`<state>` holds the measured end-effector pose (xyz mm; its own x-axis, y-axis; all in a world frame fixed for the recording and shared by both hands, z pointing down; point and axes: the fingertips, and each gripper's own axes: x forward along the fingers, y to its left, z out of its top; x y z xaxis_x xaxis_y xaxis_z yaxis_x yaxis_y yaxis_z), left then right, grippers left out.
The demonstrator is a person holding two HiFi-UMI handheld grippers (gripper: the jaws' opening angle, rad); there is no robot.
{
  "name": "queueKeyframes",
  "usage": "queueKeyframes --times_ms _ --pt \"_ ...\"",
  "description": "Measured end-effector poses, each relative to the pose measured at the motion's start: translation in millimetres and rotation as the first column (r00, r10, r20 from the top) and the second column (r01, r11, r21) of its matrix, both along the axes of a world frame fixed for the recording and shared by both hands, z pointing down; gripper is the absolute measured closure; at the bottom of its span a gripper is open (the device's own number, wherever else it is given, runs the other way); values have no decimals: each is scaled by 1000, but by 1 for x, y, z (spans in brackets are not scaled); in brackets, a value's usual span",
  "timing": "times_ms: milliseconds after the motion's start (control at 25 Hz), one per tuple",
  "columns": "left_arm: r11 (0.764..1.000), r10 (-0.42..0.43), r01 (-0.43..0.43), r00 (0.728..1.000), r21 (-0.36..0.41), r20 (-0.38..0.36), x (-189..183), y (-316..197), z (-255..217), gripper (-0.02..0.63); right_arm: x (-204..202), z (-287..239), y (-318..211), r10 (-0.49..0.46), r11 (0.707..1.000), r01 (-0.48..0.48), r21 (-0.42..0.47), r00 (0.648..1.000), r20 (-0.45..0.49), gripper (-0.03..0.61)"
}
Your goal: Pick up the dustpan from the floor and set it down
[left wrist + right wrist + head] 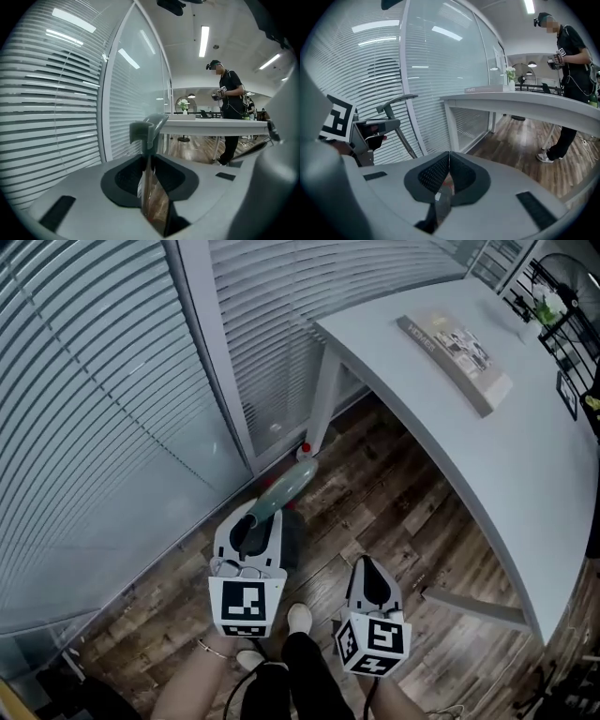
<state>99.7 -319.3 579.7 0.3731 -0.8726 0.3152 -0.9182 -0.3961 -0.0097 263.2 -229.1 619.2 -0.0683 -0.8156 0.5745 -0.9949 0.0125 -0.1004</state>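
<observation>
The dustpan's grey-green handle (286,486) sticks out past my left gripper (254,517) toward the glass wall. A dark part (292,542) beside and below the gripper may be its pan. In the left gripper view the jaws (147,157) are pressed on the thin handle stem, and the curved grip end (149,129) rises just beyond them. My right gripper (366,564) hangs to the right with nothing in it. Its jaws (449,155) are closed tip to tip. From there the dustpan handle (397,100) and my left gripper (363,130) show at the left.
A glass wall with white blinds (103,409) runs along the left. A white table (487,456) with a book (457,348) on it stands to the right, its leg (323,399) near the wall. My shoes (298,618) are on the wood floor. Another person (569,70) stands beyond the table.
</observation>
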Motion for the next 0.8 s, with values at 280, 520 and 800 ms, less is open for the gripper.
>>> queueKeyframes --times_ms 280,520,800 --pt "1000 12 -12 1000 -25 4 22 -33 17 517 19 14 -20 32 999 -32 -21 999 -8 546" --pt "998 -19 20 1000 -54 18 24 -61 38 517 29 25 -36 49 998 -49 -35 999 -5 546" --pt "997 -41 43 998 -64 41 32 -84 56 517 34 40 -40 46 996 -46 -74 999 -11 546"
